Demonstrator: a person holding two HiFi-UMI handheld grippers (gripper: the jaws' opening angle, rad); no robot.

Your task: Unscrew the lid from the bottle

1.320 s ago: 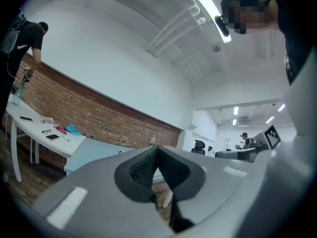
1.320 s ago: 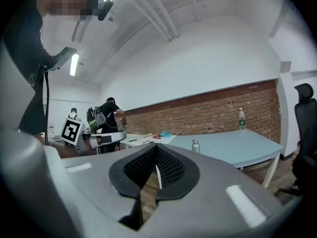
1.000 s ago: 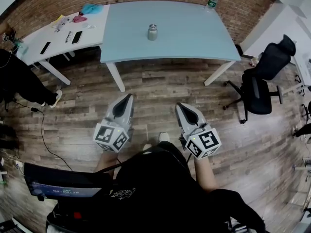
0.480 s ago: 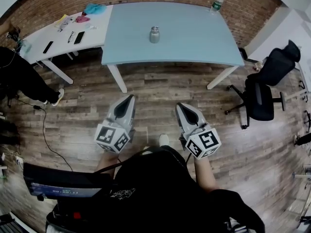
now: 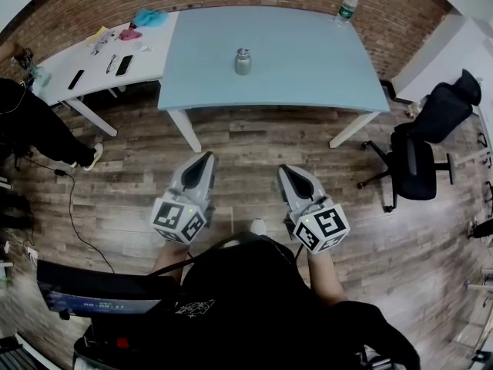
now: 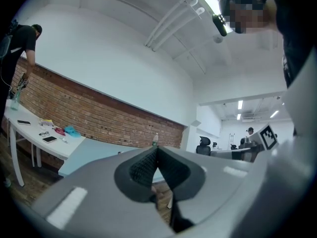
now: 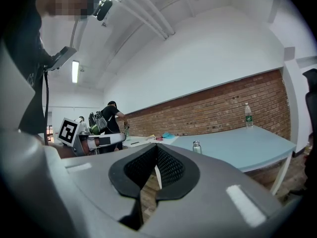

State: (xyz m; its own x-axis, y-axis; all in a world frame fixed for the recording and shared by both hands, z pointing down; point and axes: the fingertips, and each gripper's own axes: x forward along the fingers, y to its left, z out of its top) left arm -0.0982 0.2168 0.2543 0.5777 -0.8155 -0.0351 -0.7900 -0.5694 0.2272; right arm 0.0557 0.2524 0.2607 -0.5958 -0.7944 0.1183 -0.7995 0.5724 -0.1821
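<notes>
**Both hand-held grippers closed, bottle away on the desk**

The left hand-held gripper (image 5: pixel 207 155) and the right hand-held gripper (image 5: pixel 283 168) both have their jaws pressed together with nothing between them; they are side by side above the wooden floor (image 5: pixel 254 141); the small metal bottle (image 5: pixel 243 62) stands upright on the blue desk (image 5: pixel 308 60) (its lid (image 5: pixel 243 52) is on), well apart from both.

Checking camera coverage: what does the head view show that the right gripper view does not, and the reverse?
Head view only: the right gripper's marker cube and a dark screen at lower left. Right gripper view only: the white ceiling with a strip light, and the shut jaws' black ribbed pads. Both: the small silver metal bottle standing on the light blue table, untouched.
</notes>
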